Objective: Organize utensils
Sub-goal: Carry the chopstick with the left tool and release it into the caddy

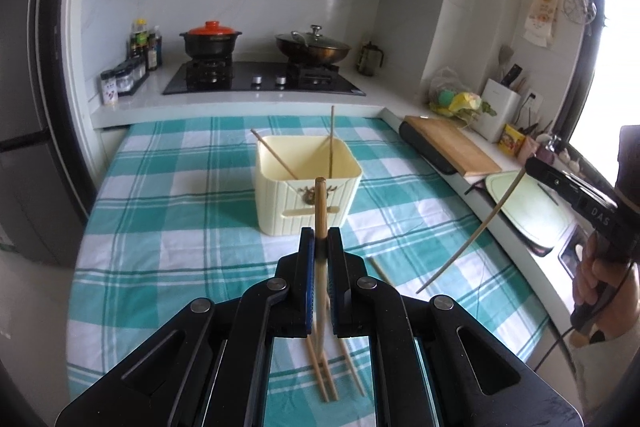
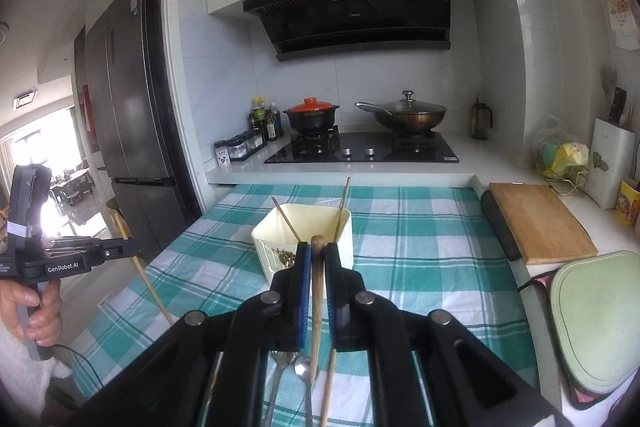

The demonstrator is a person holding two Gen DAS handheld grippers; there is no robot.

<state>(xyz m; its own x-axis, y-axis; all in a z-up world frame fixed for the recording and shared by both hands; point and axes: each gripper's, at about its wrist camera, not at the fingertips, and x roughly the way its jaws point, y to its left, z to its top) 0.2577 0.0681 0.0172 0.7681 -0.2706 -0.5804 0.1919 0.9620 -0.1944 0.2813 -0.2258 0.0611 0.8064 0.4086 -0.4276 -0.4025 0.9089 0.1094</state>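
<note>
A cream bin point(image 1: 280, 207) stands on the checked cloth with two chopsticks point(image 1: 331, 143) leaning inside it. My left gripper point(image 1: 320, 233) is shut on a wooden chopstick point(image 1: 320, 199), held upright above the cloth just short of the bin. Loose chopsticks point(image 1: 320, 375) lie on the cloth below it. My right gripper point(image 2: 317, 247) is shut on another chopstick point(image 2: 317, 283), also near the bin point(image 2: 264, 255). Two metal spoons point(image 2: 303, 371) and a chopstick point(image 2: 328, 387) lie under it. Each view shows the other gripper to the side, the right gripper point(image 1: 530, 165) and the left gripper point(image 2: 134, 250), both with a stick.
Behind the table is a hob point(image 1: 264, 83) with a red-lidded pot point(image 1: 211, 41) and a lidded wok point(image 1: 314, 49). A wooden cutting board point(image 1: 452, 145) and a green board point(image 1: 528, 203) lie on the counter at right. A dark fridge point(image 2: 128, 107) stands at left.
</note>
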